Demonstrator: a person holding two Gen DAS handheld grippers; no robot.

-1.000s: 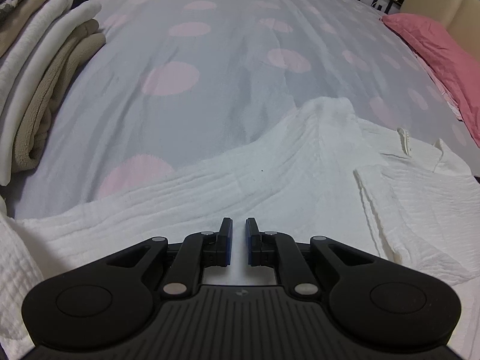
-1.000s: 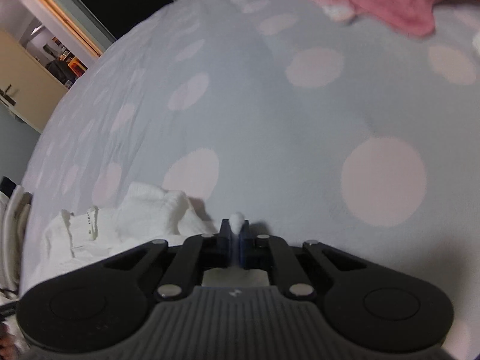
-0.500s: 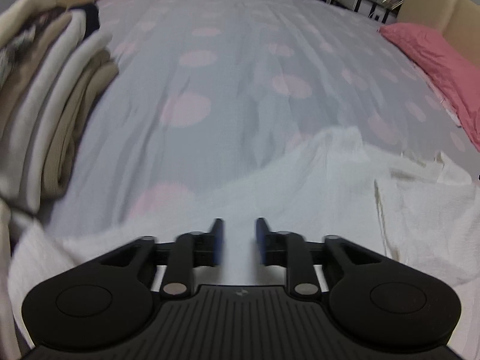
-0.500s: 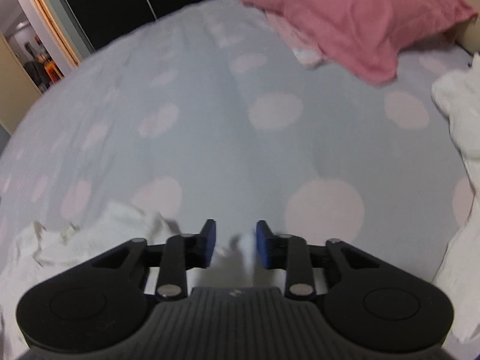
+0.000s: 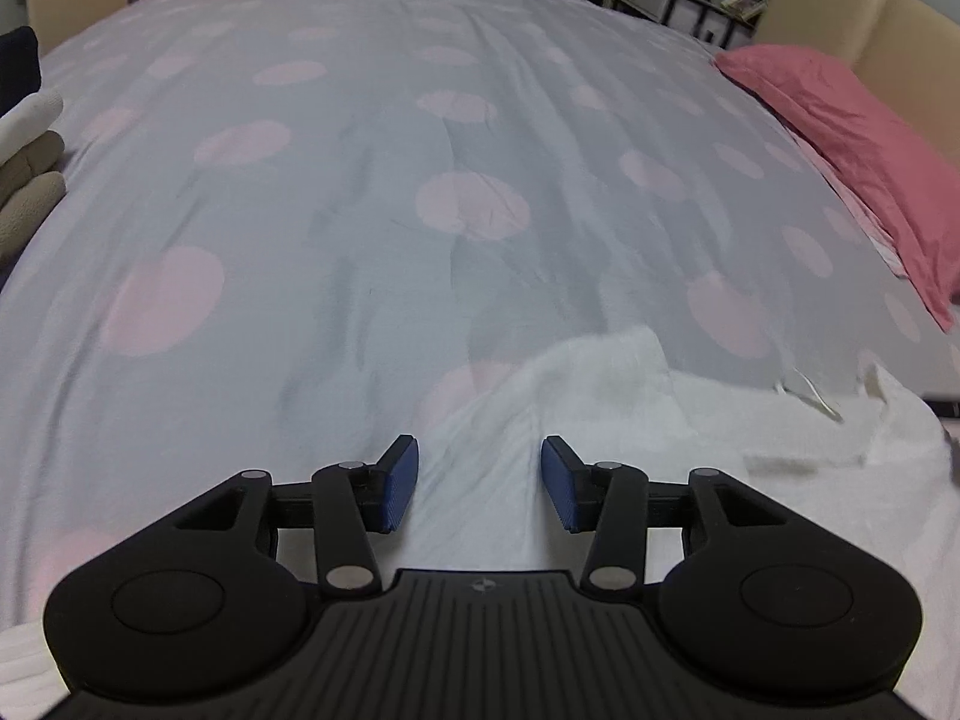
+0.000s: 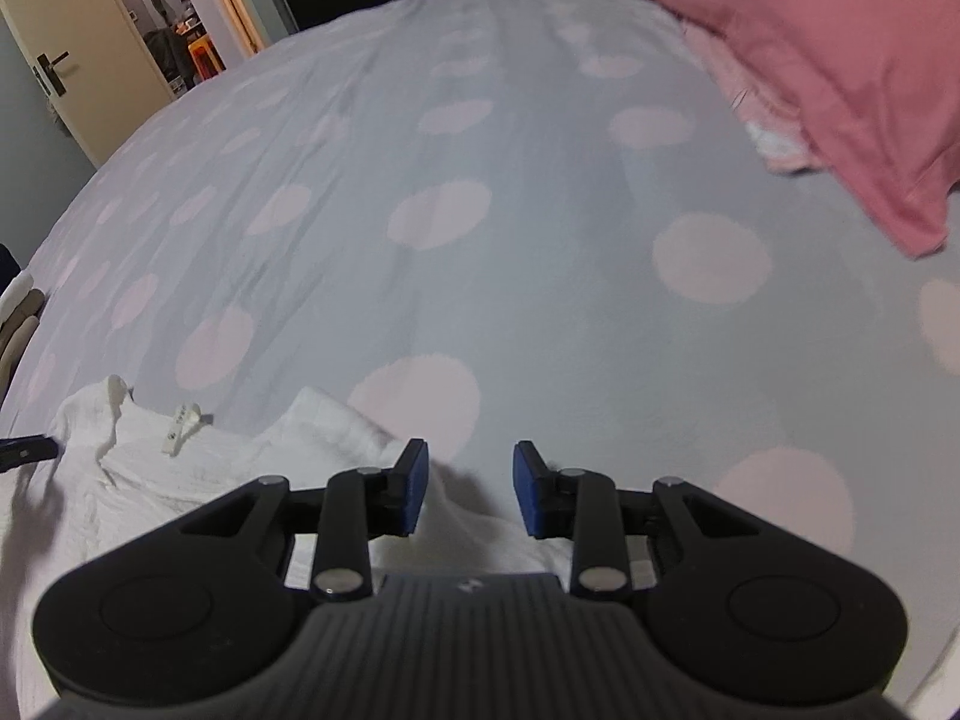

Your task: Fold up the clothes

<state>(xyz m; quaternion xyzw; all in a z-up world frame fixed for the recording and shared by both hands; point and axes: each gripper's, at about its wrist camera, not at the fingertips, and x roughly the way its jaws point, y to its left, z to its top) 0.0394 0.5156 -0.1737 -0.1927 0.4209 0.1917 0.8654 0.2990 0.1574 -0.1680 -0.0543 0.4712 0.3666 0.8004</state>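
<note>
Shirt (image 5: 630,438), white and part folded, lies flat on the bed (image 5: 360,192) so its layers stay put. Left tongs (image 5: 479,483) and right tongs (image 6: 469,489) have just been opening and now stand apart, empty, just above it. Pink pillow (image 5: 852,138) at two o'clock, folded stack (image 5: 27,174) at nine

Bedspread (image 5: 420,180) open ahead; pink pillow (image 5: 852,138) probably blocks right.
</note>
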